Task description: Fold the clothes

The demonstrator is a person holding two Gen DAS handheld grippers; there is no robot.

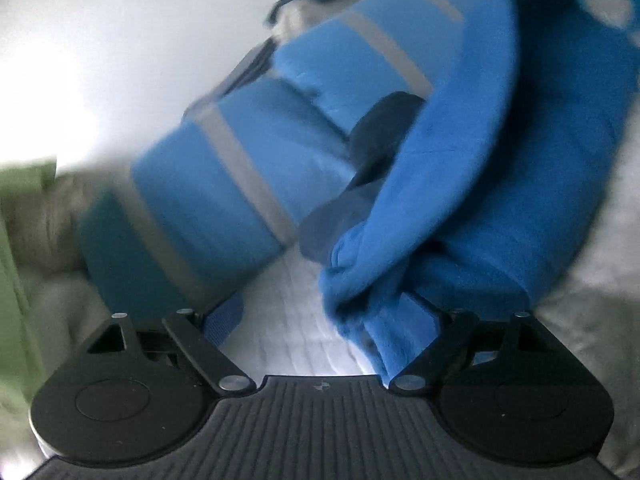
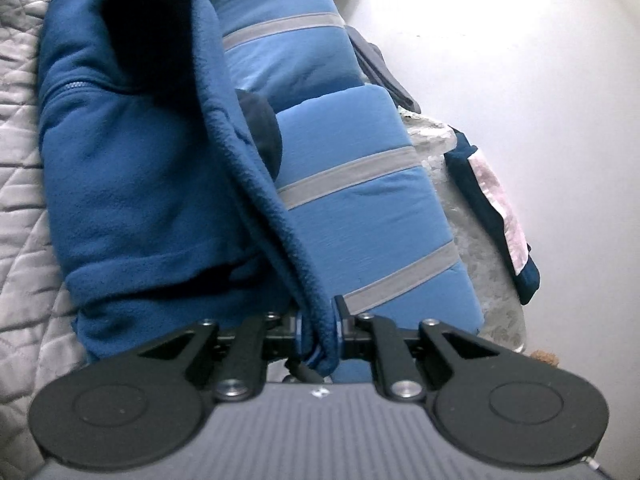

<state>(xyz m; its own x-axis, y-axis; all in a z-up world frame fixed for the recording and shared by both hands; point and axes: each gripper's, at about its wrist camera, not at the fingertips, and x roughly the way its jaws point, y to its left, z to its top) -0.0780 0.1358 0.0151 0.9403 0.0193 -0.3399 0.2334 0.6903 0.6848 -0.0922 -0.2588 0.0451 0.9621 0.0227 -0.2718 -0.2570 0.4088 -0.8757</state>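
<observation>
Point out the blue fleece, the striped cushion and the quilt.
blue fleece [image 2: 132,184]: right wrist view, on the folded body of the garment.
striped cushion [image 2: 360,216]: right wrist view, on a blue band between two grey stripes.
quilt [image 2: 24,216]: right wrist view, on bare stitched fabric at left.

Motion blur smears the left-wrist view around the blue fleece jacket [image 1: 460,208]; glare whitens both views' upper corners, with fisheye-curved edges.

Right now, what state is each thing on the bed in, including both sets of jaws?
Blue fleece jacket: partly folded, one edge lifted off its body.
Right gripper: jaws shut on the jacket's edge.
Left gripper: jaws wide open, jacket fabric bunched against one finger, not clamped.
Blue cushions with grey stripes: lying beside the jacket.
Grey quilted bedspread: spread flat under the jacket.
</observation>
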